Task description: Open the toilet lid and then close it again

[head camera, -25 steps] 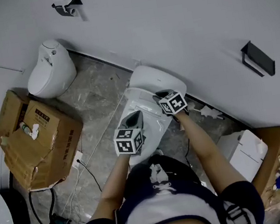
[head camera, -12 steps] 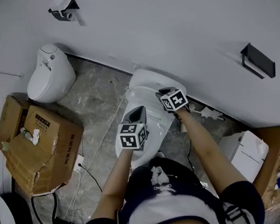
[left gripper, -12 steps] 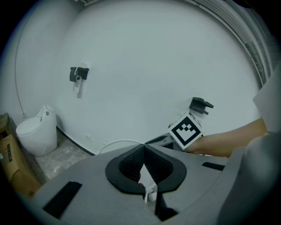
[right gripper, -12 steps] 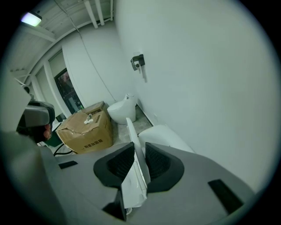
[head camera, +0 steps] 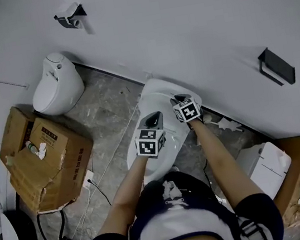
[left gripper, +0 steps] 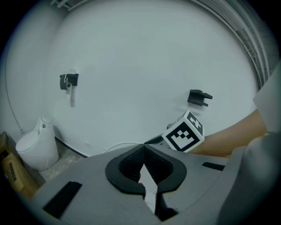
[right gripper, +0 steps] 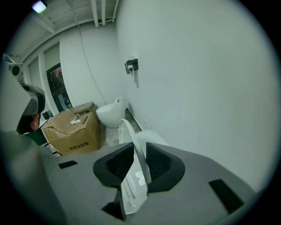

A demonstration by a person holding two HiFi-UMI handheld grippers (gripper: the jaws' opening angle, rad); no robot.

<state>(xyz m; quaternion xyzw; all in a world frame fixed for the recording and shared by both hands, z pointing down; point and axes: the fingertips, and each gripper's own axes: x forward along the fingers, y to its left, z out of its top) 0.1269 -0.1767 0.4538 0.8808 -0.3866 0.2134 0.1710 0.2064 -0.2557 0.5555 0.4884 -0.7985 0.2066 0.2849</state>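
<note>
The white toilet [head camera: 157, 129] stands against the wall below me. Its lid [right gripper: 128, 134] rises edge-on between the pads of my right gripper [right gripper: 138, 147], which is shut on the lid's rim. In the head view my right gripper [head camera: 178, 101] sits at the toilet's far right side. My left gripper [head camera: 152, 121] hovers over the toilet's middle, close beside the right one. Its jaws [left gripper: 144, 147] are shut with nothing in them, and the right gripper's marker cube [left gripper: 184, 132] shows just beyond them.
A second white toilet [head camera: 57, 83] stands to the left along the wall. A torn cardboard box [head camera: 48, 155] and cables [head camera: 95, 184] lie on the floor at left. A black holder [head camera: 275, 64] hangs on the wall at right, with white boxes [head camera: 264, 163] below it.
My left gripper has slid to the right, closer to the right gripper over the toilet. The right gripper keeps its hold on the lid and has shifted only a little.
</note>
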